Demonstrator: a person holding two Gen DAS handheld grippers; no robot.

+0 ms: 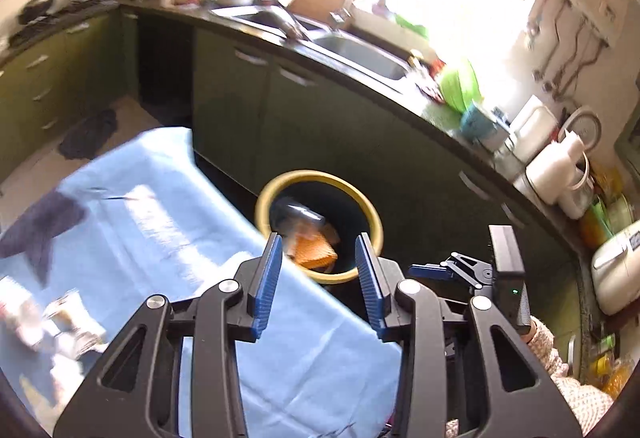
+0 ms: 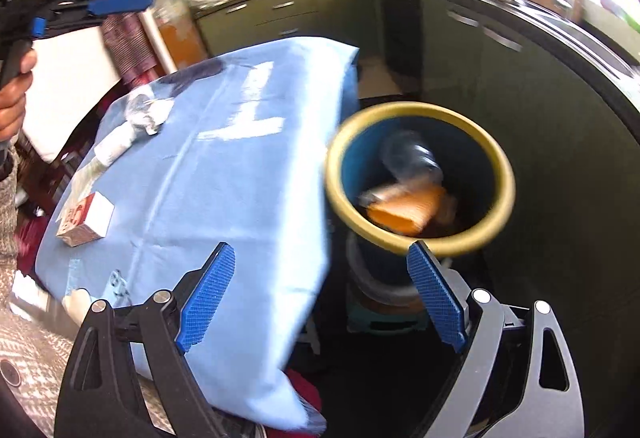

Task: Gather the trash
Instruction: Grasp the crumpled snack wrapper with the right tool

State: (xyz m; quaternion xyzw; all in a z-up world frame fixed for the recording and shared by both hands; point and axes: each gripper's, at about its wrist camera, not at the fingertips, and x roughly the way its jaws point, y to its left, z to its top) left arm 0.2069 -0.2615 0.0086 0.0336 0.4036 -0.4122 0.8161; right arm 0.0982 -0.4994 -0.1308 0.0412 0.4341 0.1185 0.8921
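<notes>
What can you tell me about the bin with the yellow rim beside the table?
The bin is round, with a thick yellow rim and dark blue walls, looking like plastic. It stands upright and open-topped beside the edge of the blue-clothed table, in front of dark green cabinets, apparently raised on a white-rimmed base over a teal stand. Inside lie an orange item, a clear plastic piece and other blurred scraps. Neither hand-held gripper touches it.

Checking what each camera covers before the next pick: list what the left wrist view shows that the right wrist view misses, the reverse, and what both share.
Left wrist only: the sink and the cluttered counter.
Right wrist only: the small box and crumpled wrappers on the cloth.
Both: the yellow-rimmed bin holding orange trash, and the blue cloth.
</notes>
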